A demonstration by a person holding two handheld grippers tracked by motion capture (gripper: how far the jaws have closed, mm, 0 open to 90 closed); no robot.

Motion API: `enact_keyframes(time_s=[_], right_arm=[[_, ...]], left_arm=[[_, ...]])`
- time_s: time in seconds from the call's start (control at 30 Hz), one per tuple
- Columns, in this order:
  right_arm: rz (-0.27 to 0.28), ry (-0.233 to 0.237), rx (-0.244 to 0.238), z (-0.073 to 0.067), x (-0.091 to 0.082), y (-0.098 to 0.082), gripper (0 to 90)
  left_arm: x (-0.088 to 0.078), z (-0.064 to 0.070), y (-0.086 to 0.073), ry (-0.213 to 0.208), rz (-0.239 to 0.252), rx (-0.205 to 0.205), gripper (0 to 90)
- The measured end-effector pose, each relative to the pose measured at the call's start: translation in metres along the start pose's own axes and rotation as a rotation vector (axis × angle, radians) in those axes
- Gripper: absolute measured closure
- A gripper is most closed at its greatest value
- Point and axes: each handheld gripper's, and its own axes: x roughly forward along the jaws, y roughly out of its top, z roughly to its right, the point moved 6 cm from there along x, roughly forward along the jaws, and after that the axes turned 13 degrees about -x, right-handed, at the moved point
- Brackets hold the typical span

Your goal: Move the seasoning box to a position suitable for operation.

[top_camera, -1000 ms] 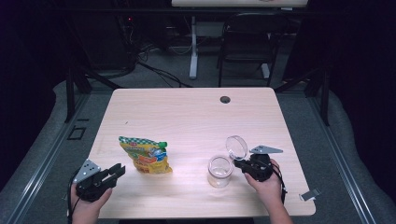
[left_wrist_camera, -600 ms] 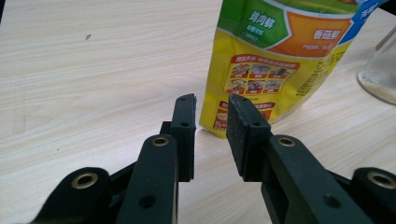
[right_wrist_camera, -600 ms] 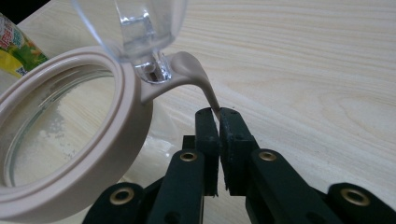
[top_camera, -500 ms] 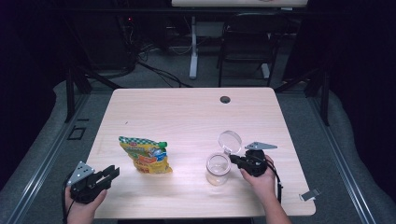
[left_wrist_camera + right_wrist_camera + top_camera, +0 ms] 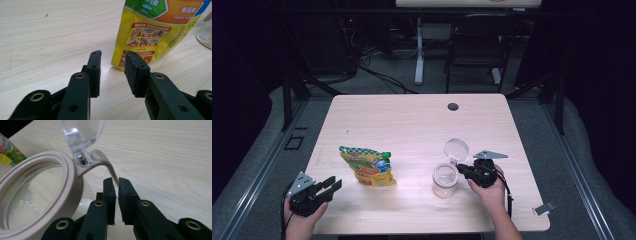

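Note:
A yellow snack bag lies on the table's left half; in the left gripper view the bag stands just beyond the jaw tips. My left gripper is open, its jaws have just been opening, and nothing is between them. A glass jar with a beige rim stands at the right, its clear lid flipped up. My right gripper is shut on the rim's thin beige lever; its jaws have just eased open slightly with the lever between them.
The light wood table has a dark grommet hole near its far edge. A small silver piece hangs at the table's right front corner. A chair and cables stand beyond the table in the dark.
The jar's clear lid has swung further up and to the left. My left gripper's jaws stand wider apart. Neither hand has shifted much.

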Motion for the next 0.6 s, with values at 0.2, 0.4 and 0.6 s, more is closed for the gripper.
enact_keyframes(time_s=[0.2,0.4,0.6], right_arm=[[-0.006,-0.021,-0.022,-0.001,-0.010,-0.003,79.4],[-0.002,-0.029,-0.027,-0.005,-0.019,-0.008,75.9],[-0.001,-0.044,-0.037,-0.005,-0.027,-0.013,72.4]], left_arm=[[0.009,-0.003,0.001,-0.026,-0.026,-0.008,62.2],[0.018,-0.002,0.005,-0.043,-0.039,0.017,56.0],[0.029,-0.002,0.011,-0.054,-0.041,0.055,49.9]])
